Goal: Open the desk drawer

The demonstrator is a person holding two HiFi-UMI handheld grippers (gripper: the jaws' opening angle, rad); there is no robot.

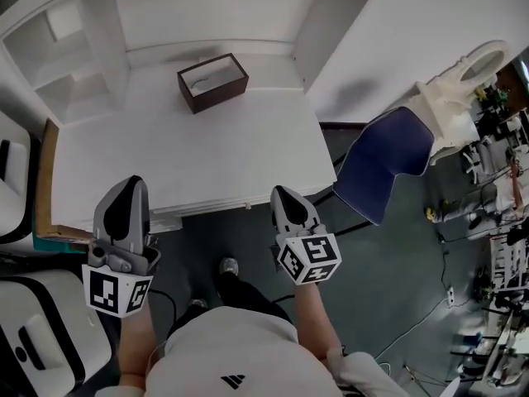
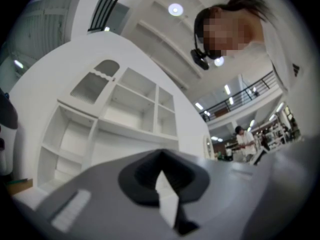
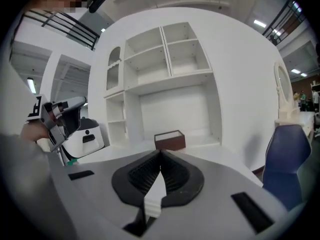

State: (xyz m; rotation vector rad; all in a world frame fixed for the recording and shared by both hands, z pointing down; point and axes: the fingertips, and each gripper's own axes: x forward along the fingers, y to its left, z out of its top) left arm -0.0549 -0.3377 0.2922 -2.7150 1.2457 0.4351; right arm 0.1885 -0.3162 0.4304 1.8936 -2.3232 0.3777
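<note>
On the person's side of the brown box point(image 1: 212, 82), under the front edge of the white tabletop point(image 1: 165, 155), the desk drawer point(image 1: 211, 212) shows only as a thin layered strip. It appears closed or nearly so, and no handle can be made out. It is probably a rigid painted-wood box on runners, not heavy, with a smooth face that pads could slip on. The best hold is likely a handle or the under lip near its middle, with a straight pull so it does not rack. The left claw point(image 1: 132, 185) hovers nearer than the box and to its left, over that front edge, with its jaws together, nothing between them and no contact showing. The right claw point(image 1: 283, 193) hangs nearer than the box and to its right, just off the edge, likewise closed and empty, aimed towards the box.
</note>
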